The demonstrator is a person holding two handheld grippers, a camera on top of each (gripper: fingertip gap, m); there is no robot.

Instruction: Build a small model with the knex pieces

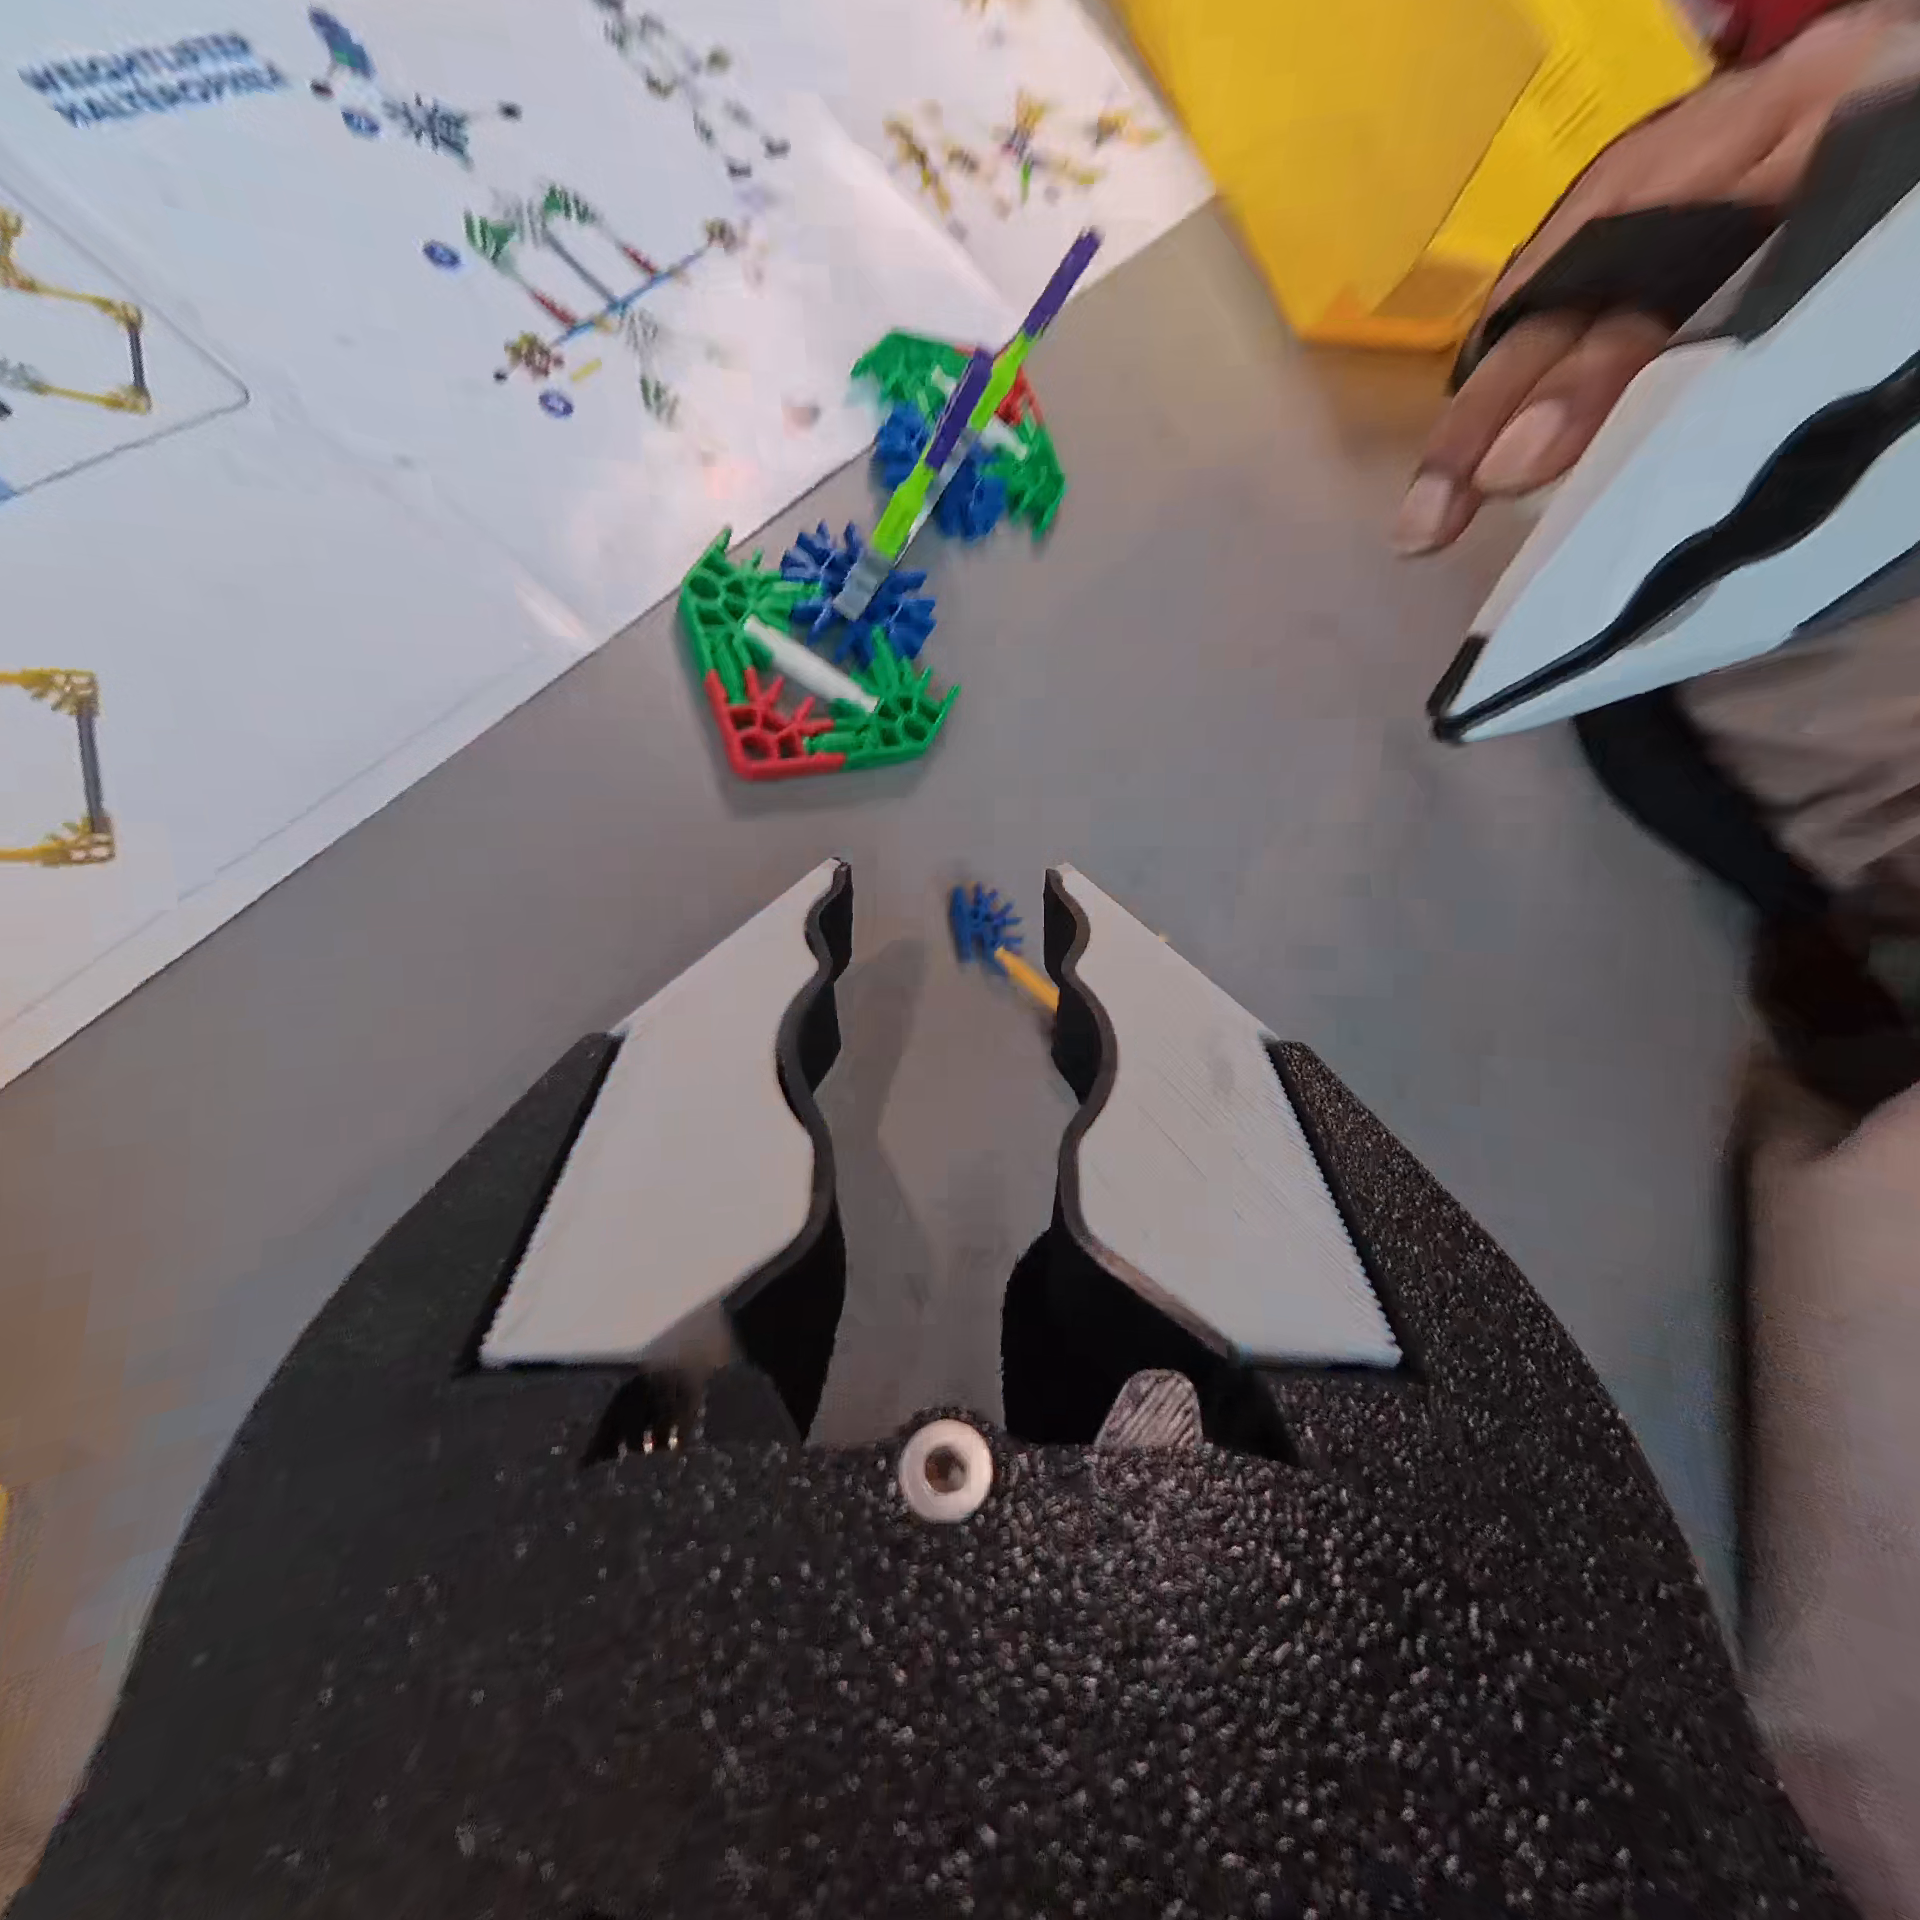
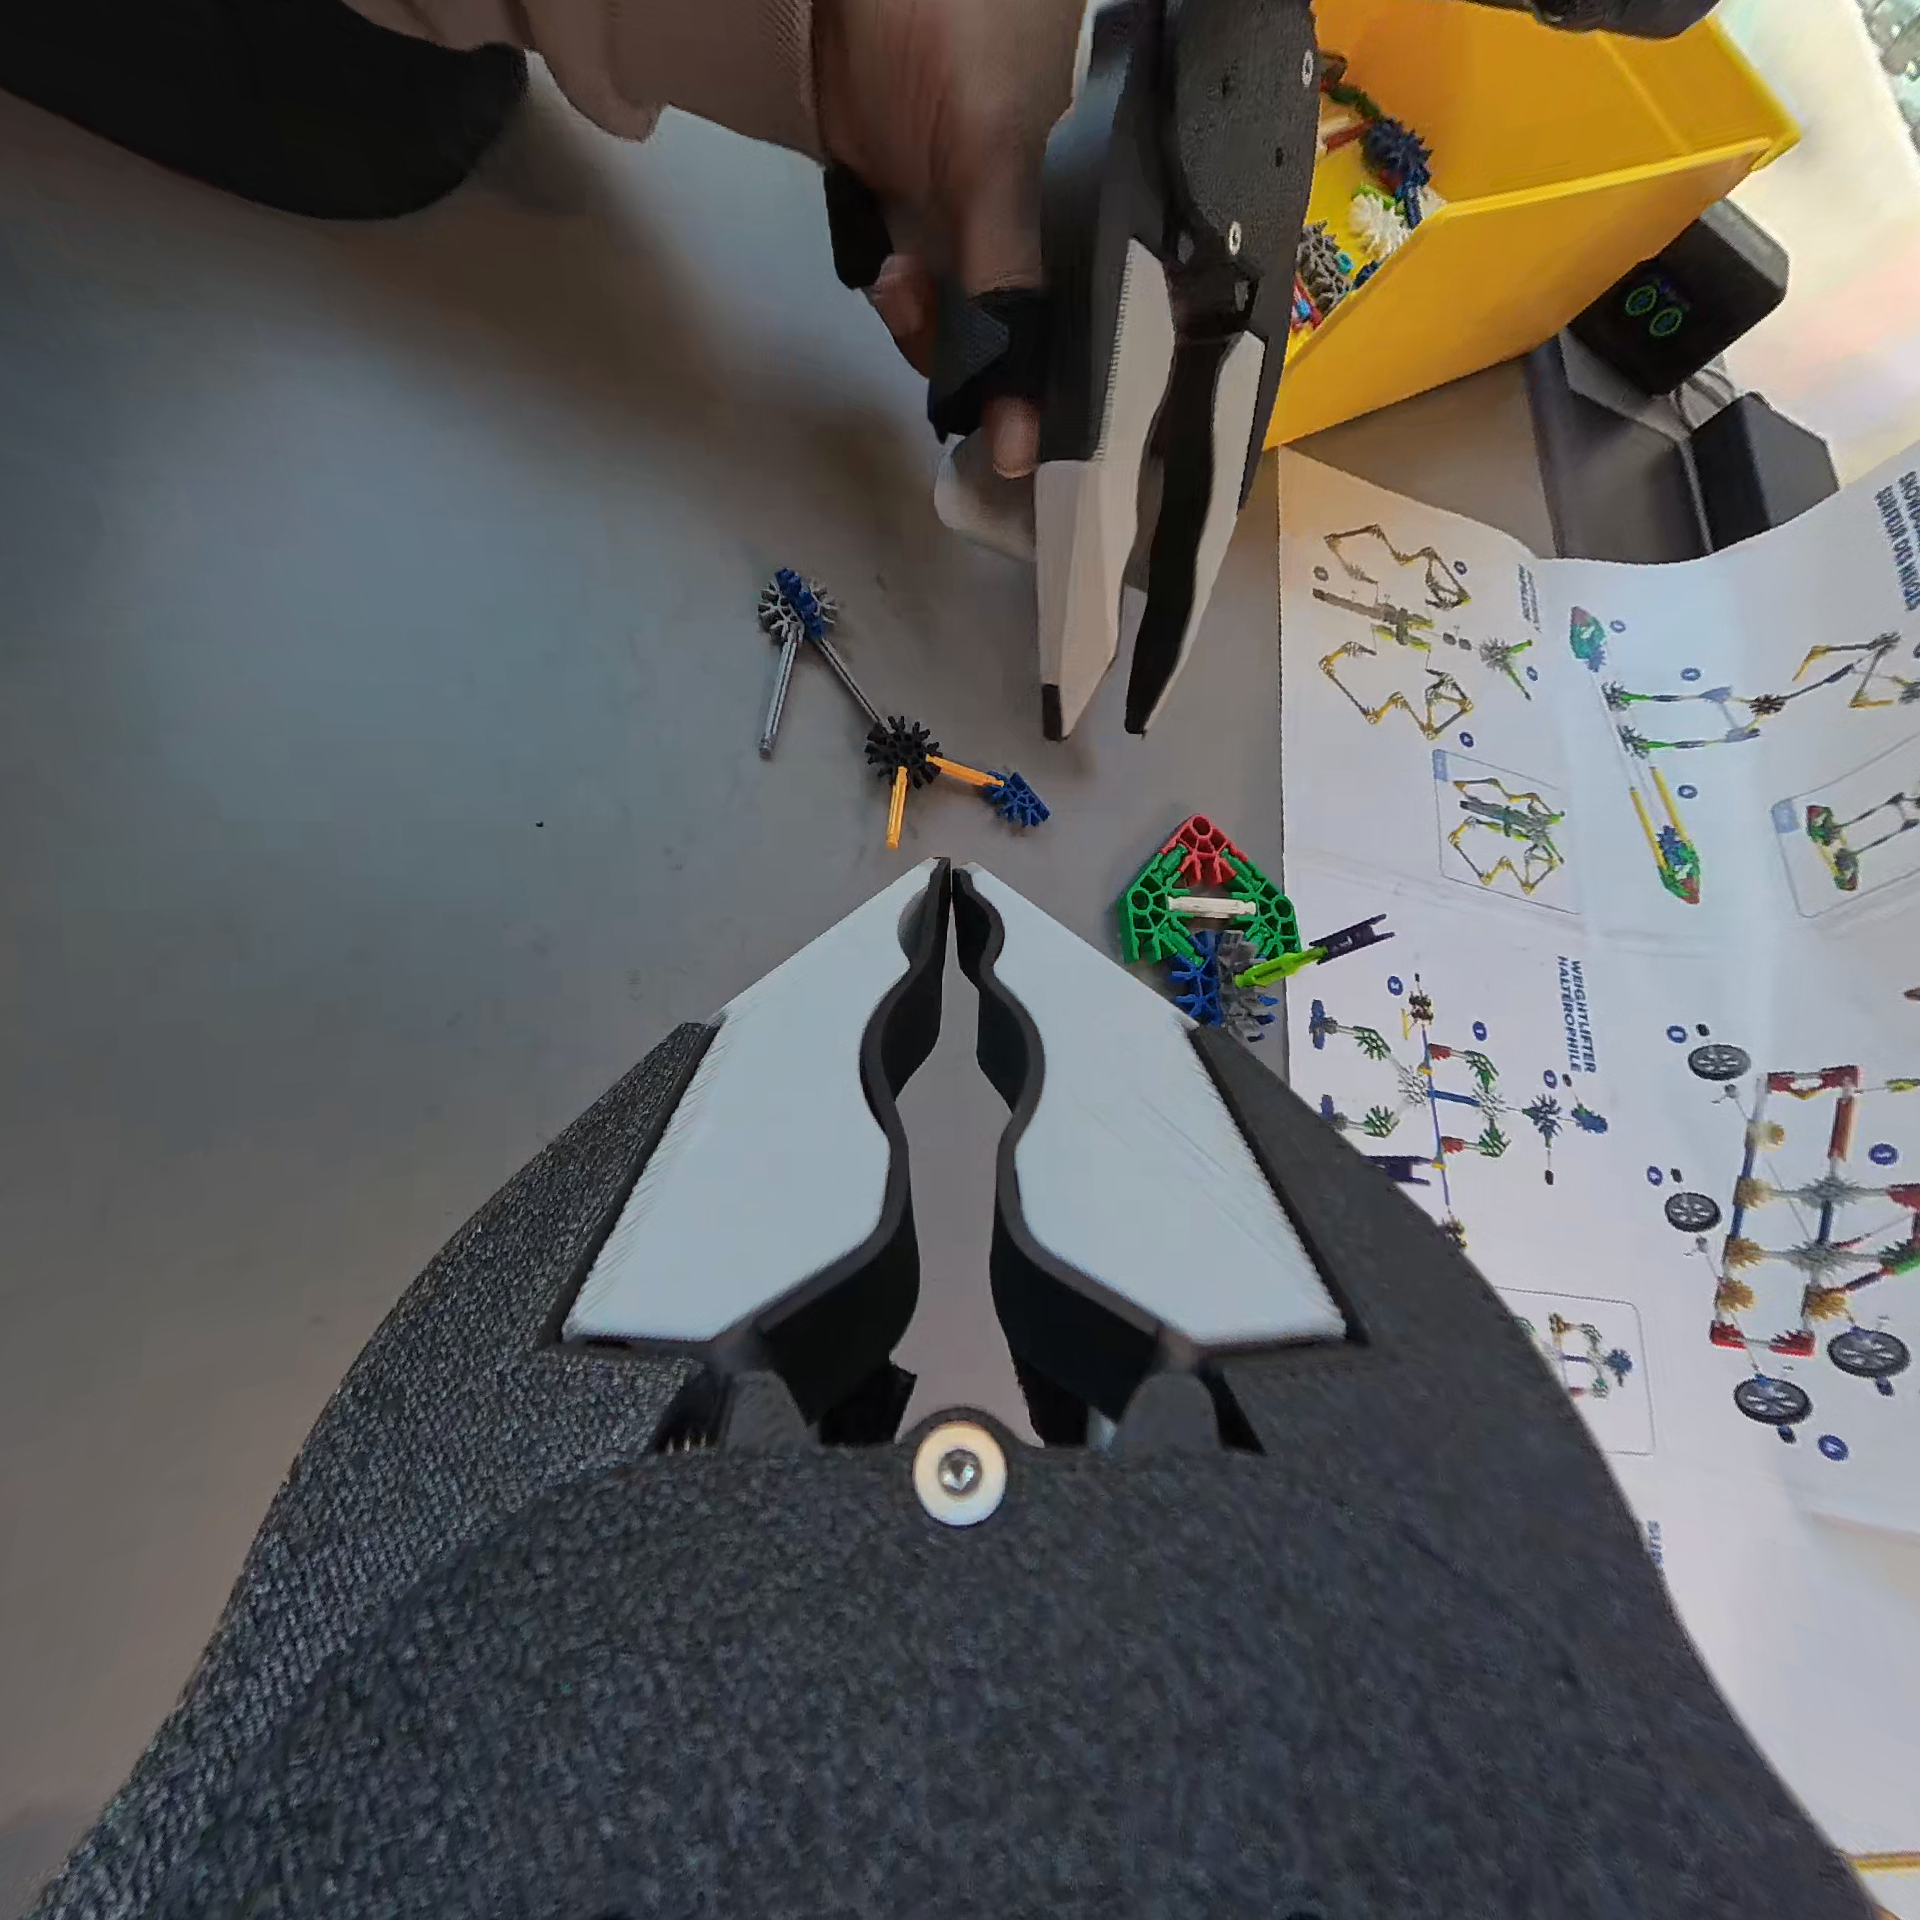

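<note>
My left gripper is open, with nothing pressed between its pads. A small blue connector on a yellow rod lies on the grey table just below its tips, close to the right finger. The right wrist view shows the left gripper hovering open above that blue connector, which joins a black connector and grey rods. My right gripper is shut with nothing between its pads; it also shows shut in the left wrist view. A green, red and blue connector assembly lies beyond.
A yellow bin holds several loose pieces. A white instruction sheet covers one side of the table. A black device stands beside the bin. A person's hand holds the right gripper. Some 10 cm of space lies between my two pairs of fingers.
</note>
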